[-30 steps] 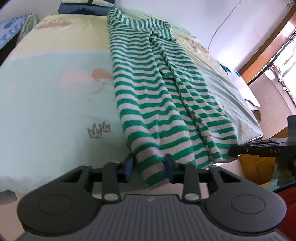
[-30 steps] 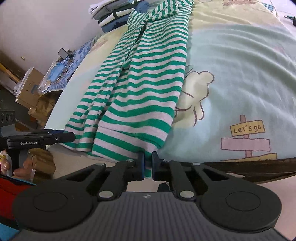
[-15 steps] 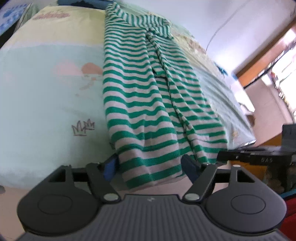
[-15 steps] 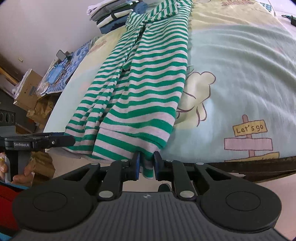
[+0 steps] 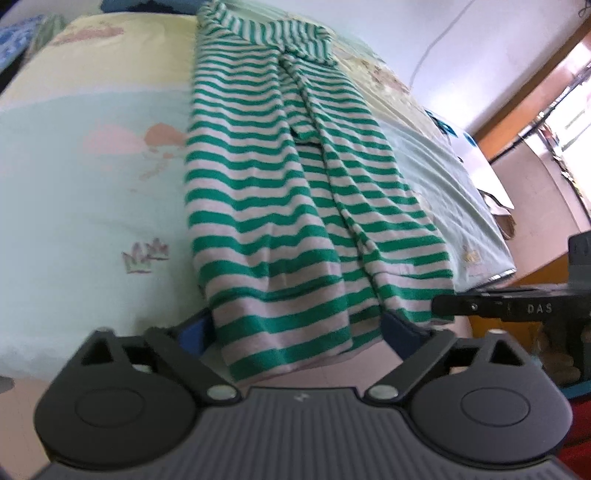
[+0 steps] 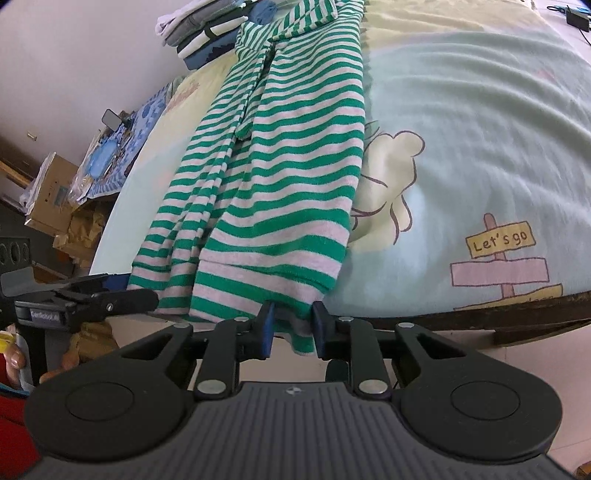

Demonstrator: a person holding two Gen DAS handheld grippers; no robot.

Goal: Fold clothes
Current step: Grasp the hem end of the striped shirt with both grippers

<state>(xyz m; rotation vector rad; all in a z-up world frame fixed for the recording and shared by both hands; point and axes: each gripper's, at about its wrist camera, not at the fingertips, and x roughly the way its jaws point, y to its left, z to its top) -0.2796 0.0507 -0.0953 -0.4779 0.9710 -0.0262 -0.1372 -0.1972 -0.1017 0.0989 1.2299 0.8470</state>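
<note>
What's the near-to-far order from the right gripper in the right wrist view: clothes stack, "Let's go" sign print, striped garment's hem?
1. striped garment's hem, between the right gripper jaws
2. "Let's go" sign print, on the sheet, right
3. clothes stack, far end, upper left

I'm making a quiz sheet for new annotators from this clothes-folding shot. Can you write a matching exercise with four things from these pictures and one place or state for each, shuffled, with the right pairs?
Things
1. striped garment
2. stack of folded clothes
3. left gripper
4. cardboard box

Places or states
A. at the far end of the bed, by the wall
B. on the floor beside the bed
C. laid out lengthwise, hem hanging over the bed's near edge
D. jaws spread wide to either side of the hem, opening

Pairs: 1-C, 2-A, 3-D, 4-B
</note>
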